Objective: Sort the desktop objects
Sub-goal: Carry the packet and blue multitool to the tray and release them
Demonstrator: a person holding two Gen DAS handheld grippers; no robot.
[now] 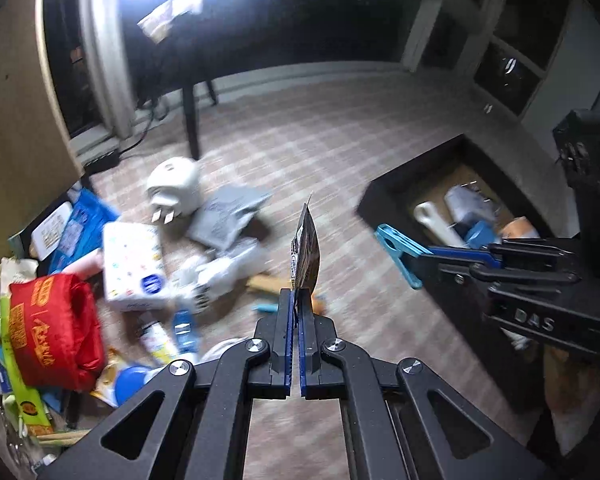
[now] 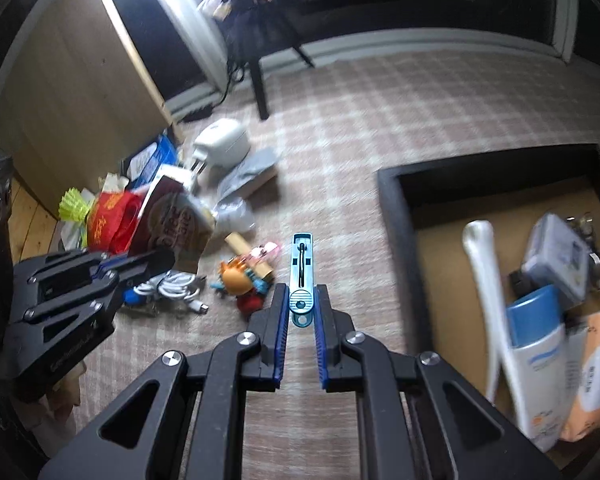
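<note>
Dark flat packet (image 1: 306, 248) upright edge-on, blue clip (image 2: 301, 280) pointing away

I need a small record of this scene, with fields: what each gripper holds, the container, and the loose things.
left gripper: shut on a thin dark packet, held on edge
right gripper: shut on a blue clip
container: black box, holding a white bottle and other items
loose things: pile on the checked cloth, with a red bag and white cable

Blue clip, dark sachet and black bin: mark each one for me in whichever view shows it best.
blue clip (image 2: 301, 276): right wrist view, on its ribbed middle section.
dark sachet (image 1: 306, 252): left wrist view, on its printed face above the jaws.
black bin (image 2: 396, 216): right wrist view, on its left wall.
</note>
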